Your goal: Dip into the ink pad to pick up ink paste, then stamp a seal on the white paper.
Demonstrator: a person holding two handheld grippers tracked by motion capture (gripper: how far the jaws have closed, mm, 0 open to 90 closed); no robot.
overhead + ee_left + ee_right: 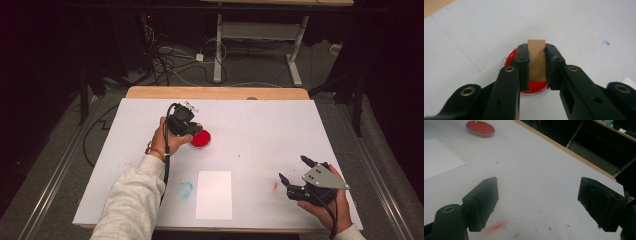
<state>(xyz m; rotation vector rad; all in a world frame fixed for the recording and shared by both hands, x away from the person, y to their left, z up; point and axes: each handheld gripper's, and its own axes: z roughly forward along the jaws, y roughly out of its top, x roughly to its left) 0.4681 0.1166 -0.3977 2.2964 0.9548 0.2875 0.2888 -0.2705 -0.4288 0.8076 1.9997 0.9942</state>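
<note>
Nearest us, at the near right corner of the table [250,125], we hold the right gripper [292,172] just above the white cover with its jaws spread wide and nothing between them; faint red smears [499,226] mark the surface beneath. Going down in size, a blank white sheet [214,194] lies at the near middle, with a blue smudge [185,188] just to its left. Farther off and left of centre, our left gripper [537,63] hangs over a shallow red dish [510,56], jaws drawn in narrow and clamped on a small wooden block [537,57] that stands upright between them, its lower end at or just over the red surface; we cannot tell whether it touches. We judge the block light, stiff and unlikely to slip, since the pads bear on its two flat sides, which is the sound place to hold it. The dish looks light too, and may slide if pushed.
</note>
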